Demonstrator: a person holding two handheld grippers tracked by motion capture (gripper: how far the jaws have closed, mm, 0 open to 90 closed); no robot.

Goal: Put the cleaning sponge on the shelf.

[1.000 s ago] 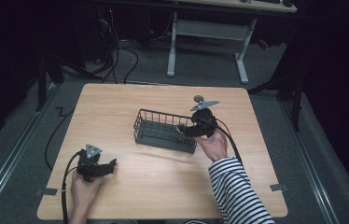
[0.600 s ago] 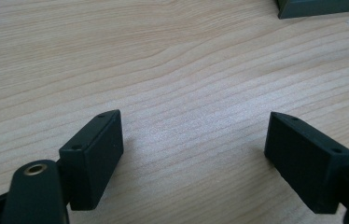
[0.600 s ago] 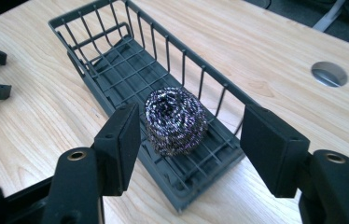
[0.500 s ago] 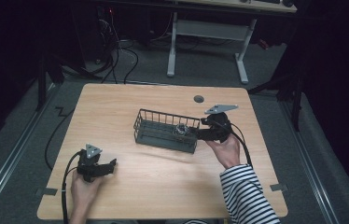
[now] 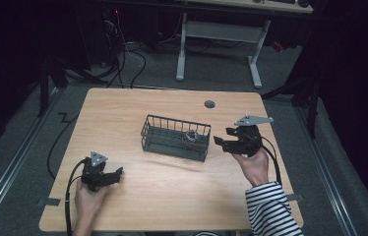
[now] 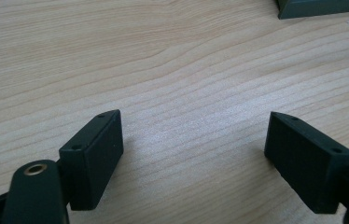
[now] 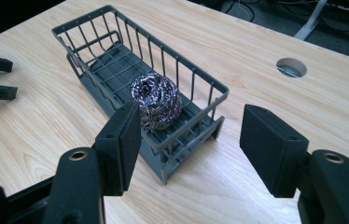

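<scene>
Item 1, nearest: left gripper (image 5: 115, 175), held in person's left hand (image 5: 89, 199) at near-left part of wooden table (image 5: 123, 113). Jaws released, wide gap, bare wood between them in left gripper view; nothing gripped. Grey three-cornered plate on top, black cable looping off twd table's near-left edge. Pads low over the tabletop; contact w/ it can't be told.

Item 2: right gripper (image 5: 220, 142), in right hand (image 5: 254, 164), striped sleeve (image 5: 270, 209) behind it, near-right of table. Held above tabletop, tips pointing at basket's right end, just beside it, not touching. Jaws released, partly apart, nothing between the pads; they have just been closing, then eased a bit wider. In right gripper view the jaws frame the basket's near end.

Item 3: wire basket (image 5: 160, 143), dark grey, oblong, upright on table centre, between the two grippers; well apart from left gripper.

Item 4: steel wool scourer (image 7: 156, 100), silvery coil ball, lying inside basket on its slatted floor, at the end nearest right gripper. Free of both grippers. High view: scourer (image 5: 190, 136) in basket's right portion.

Item 5, farthest: round cable hole (image 5: 209, 104) in tabletop, beyond basket twd far-right. Past table edge: white desk legs (image 5: 182, 49), floor cables.
</scene>
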